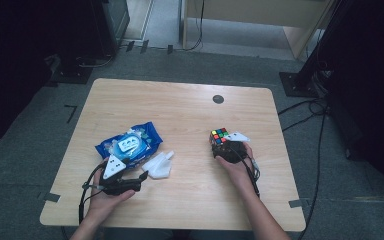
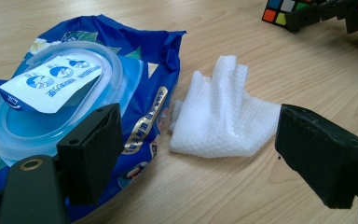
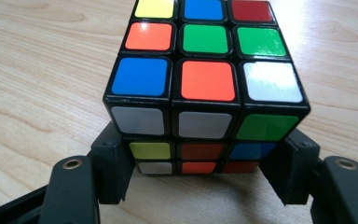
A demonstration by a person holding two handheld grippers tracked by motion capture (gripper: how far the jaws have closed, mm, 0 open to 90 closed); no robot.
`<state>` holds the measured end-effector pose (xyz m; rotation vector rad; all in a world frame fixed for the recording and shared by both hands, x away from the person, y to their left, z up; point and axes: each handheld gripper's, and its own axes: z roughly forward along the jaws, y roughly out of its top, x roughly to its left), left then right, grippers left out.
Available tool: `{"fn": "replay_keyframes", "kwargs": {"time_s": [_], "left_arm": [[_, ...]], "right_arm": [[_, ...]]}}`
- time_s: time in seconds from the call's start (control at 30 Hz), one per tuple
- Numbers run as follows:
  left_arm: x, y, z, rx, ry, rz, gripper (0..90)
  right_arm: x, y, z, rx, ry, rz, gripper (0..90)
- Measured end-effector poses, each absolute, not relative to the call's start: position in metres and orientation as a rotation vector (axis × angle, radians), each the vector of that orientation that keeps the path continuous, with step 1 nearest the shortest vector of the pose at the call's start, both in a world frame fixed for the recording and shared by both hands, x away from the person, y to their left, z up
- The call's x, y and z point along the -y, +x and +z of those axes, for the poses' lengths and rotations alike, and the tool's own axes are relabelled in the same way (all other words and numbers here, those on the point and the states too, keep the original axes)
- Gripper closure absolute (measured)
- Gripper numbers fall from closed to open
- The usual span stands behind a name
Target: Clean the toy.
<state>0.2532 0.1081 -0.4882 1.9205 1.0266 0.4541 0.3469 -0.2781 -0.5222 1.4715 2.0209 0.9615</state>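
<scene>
The right claw [image 3: 200, 186] grips the cube [image 3: 200, 84] low on two sides, at 3 o'clock on the wood-grain counter [image 1: 190, 105]. Better press squarely; its glossy plastic slips. The left claw [image 2: 214, 158] stands open before a soft, crumpled wipe [image 2: 223, 121] and crinkly blue pack [image 2: 154, 79].

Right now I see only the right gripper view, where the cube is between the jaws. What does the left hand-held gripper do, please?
Observer: The left hand-held gripper has open jaws and points at a crumpled white wipe on the table.
Operator: Is the wipe gripped?
Observer: No, it lies just ahead of the jaws, not clamped between them.
Operator: What lies next to it?
Observer: A blue wipes pack, on the side away from your cube.
</scene>
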Motion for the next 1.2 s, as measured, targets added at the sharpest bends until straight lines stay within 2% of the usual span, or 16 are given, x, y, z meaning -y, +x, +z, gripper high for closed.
{"fn": "replay_keyframes", "kwargs": {"time_s": [0.13, 0.27, 0.33, 0.43, 0.5, 1.2], "left_arm": [[-0.108, 0.253, -0.488, -1.026, 1.92, 0.454, 15.6], [-0.108, 0.253, -0.488, -1.024, 1.92, 0.451, 15.6], [-0.108, 0.253, -0.488, -1.025, 1.921, 0.449, 15.6], [-0.108, 0.253, -0.488, -1.024, 1.921, 0.447, 15.6], [-0.108, 0.253, -0.487, -1.021, 1.922, 0.451, 15.6], [-0.12, 0.25, -0.476, -1.032, 1.925, 0.469, 15.5]], "right_arm": [[0.278, 0.346, -0.522, -2.045, 1.456, 0.975, 31.4], [0.276, 0.344, -0.522, -2.052, 1.483, 1.005, 13.5], [0.275, 0.341, -0.521, -2.066, 1.475, 0.993, 12.1], [0.275, 0.337, -0.518, -2.071, 1.495, 0.98, 2.3], [0.278, 0.334, -0.514, -2.065, 1.496, 0.995, 0.2], [0.327, 0.284, -0.478, -2.003, 1.479, 1.056, 0.0]]}}
